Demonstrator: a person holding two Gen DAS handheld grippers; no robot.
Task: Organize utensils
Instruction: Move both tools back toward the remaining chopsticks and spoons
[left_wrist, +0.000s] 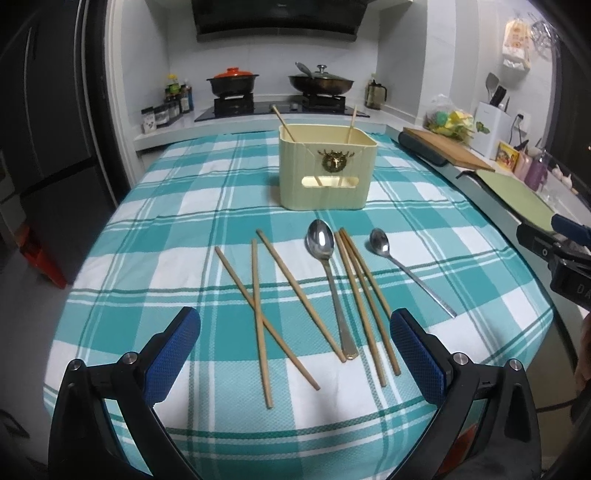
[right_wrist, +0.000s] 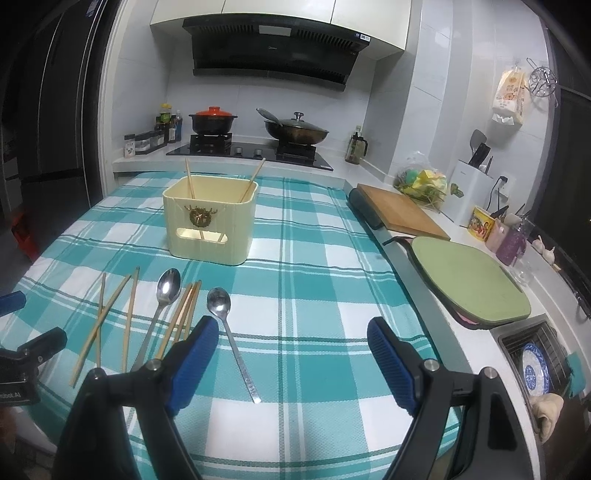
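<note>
Barely started: two chopsticks (left_wrist: 286, 127) in the box (left_wrist: 325, 173), six plus two spoons (left_wrist: 320, 240) loose ahead of both tools (left_wrist: 295, 352) (right_wrist: 291, 358), wide open, empty.

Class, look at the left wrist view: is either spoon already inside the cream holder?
No: both spoons lie on the checked cloth before the holder.

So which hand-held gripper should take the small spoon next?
Probably the right hand-held gripper: it is open, and the small spoon lies just ahead between its fingers. The left hand-held gripper, also open, faces the chopsticks instead.
</note>
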